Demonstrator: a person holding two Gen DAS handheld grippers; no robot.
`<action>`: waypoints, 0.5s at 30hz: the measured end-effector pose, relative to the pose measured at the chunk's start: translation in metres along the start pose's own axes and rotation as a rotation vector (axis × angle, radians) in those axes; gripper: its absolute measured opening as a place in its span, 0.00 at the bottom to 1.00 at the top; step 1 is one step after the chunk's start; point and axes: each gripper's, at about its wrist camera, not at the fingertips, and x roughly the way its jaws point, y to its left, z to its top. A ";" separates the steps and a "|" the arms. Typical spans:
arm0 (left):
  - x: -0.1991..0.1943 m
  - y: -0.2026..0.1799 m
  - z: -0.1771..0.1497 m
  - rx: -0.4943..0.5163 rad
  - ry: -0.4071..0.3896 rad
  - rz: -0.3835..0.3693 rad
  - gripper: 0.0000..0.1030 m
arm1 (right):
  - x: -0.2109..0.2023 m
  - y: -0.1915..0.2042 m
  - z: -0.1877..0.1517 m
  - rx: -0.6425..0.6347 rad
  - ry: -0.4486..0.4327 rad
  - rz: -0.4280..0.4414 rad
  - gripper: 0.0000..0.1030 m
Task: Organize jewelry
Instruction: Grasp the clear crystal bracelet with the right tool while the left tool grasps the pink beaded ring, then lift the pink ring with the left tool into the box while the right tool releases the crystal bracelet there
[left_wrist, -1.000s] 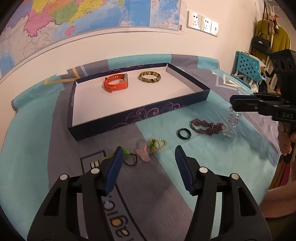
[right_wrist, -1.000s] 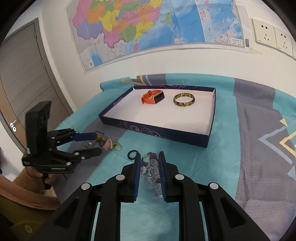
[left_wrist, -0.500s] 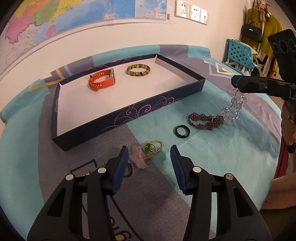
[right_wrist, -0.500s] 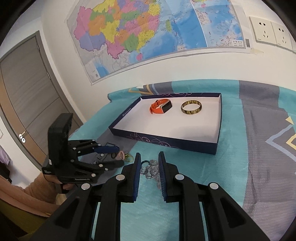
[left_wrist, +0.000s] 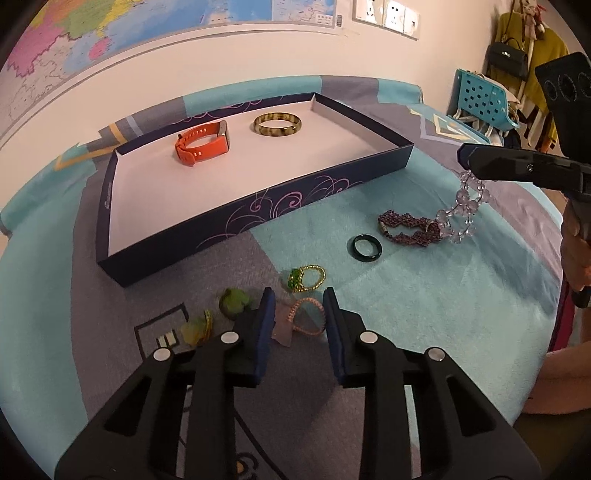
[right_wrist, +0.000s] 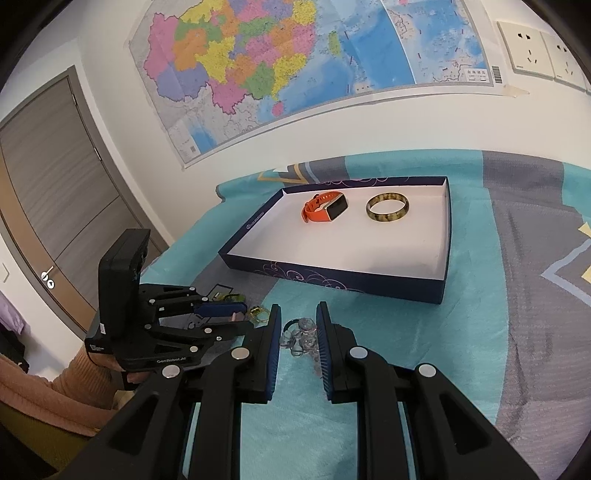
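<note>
A dark blue tray (left_wrist: 258, 214) holds an orange watch band (left_wrist: 201, 144) and a mottled bangle (left_wrist: 277, 124). My left gripper (left_wrist: 297, 308) is half closed around a pink beaded ring (left_wrist: 306, 319) on the cloth, its fingers beside the ring. My right gripper (right_wrist: 298, 334) is shut on a clear crystal bracelet (left_wrist: 463, 206) that hangs above the cloth; the bracelet also shows between the fingers in the right wrist view (right_wrist: 301, 338). A purple beaded bracelet (left_wrist: 404, 225), a dark green ring (left_wrist: 366, 249) and a gold ring with a green stone (left_wrist: 306, 278) lie on the cloth.
Green leaf-shaped pieces (left_wrist: 234, 302) lie left of my left gripper. The tray stands against the back of the cloth-covered table (left_wrist: 443, 314), under a wall map (right_wrist: 295, 62). A blue basket (left_wrist: 480, 96) stands at far right. A door (right_wrist: 48, 192) is at left.
My left gripper moved forward and narrowed around the pink ring. My right gripper rose with the crystal bracelet, lifting it off the cloth.
</note>
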 end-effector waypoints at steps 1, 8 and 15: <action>-0.002 0.001 -0.001 -0.014 -0.002 -0.008 0.26 | 0.000 0.000 0.000 0.001 -0.001 0.000 0.17; -0.015 -0.001 -0.003 -0.062 -0.045 -0.041 0.25 | -0.001 0.000 0.003 0.000 -0.018 -0.002 0.17; -0.028 -0.001 0.005 -0.090 -0.093 -0.056 0.25 | -0.001 0.003 0.010 -0.002 -0.032 -0.006 0.17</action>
